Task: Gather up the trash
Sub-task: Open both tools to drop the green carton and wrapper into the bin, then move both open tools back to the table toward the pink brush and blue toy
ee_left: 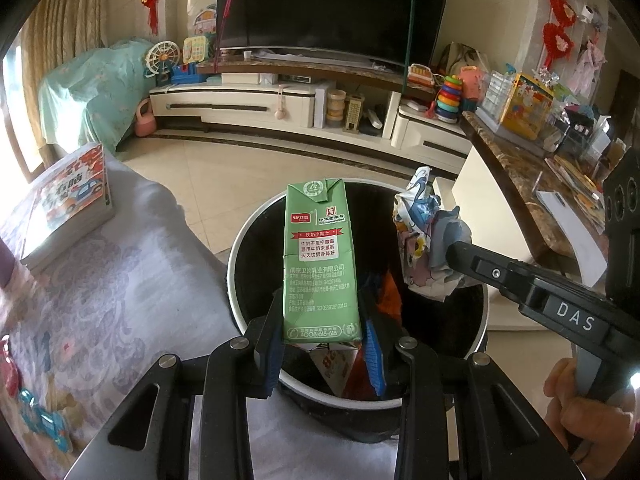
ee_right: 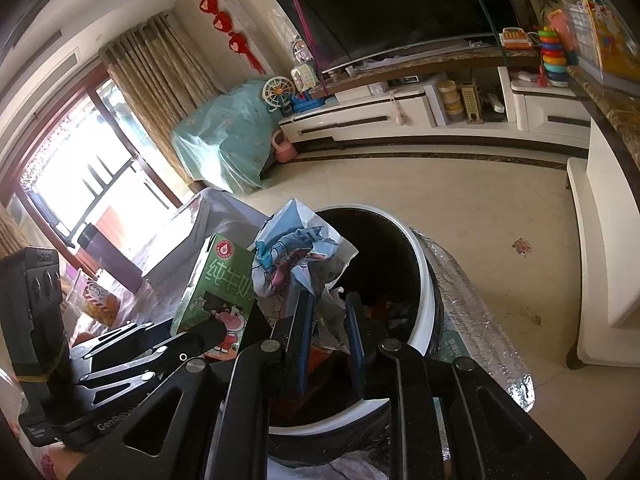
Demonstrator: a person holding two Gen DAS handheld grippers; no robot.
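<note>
A: Over the bin's mouth, left gripper (ee_left: 322, 320) is clamping a green milk carton (ee_left: 320, 260) by its lower sides, upright. Waxed card, boxy, gabled top, creased low down. Readable: "4008-618-618" along the base, Chinese print above.

B: Right gripper (ee_right: 326, 320) is pinching crumpled printed paper (ee_right: 300, 256) between blue pads; jaws nearly together, wad bulging above the tips. Cartoon figures in blue and pink showing on it.

A: Both items are hanging just above the trash bin (ee_left: 256, 224), side by side. Round, black inside, glossy white rim, colourful wrappers already lying within.

B: "DAS" is showing in white on the right tool's black arm. A hand (ee_left: 576, 412) is gripping its handle.

A: Pale patterned cloth (ee_left: 120, 280) is covering the table beside the bin, with a boxed set (ee_left: 68, 208) sitting on it.
</note>
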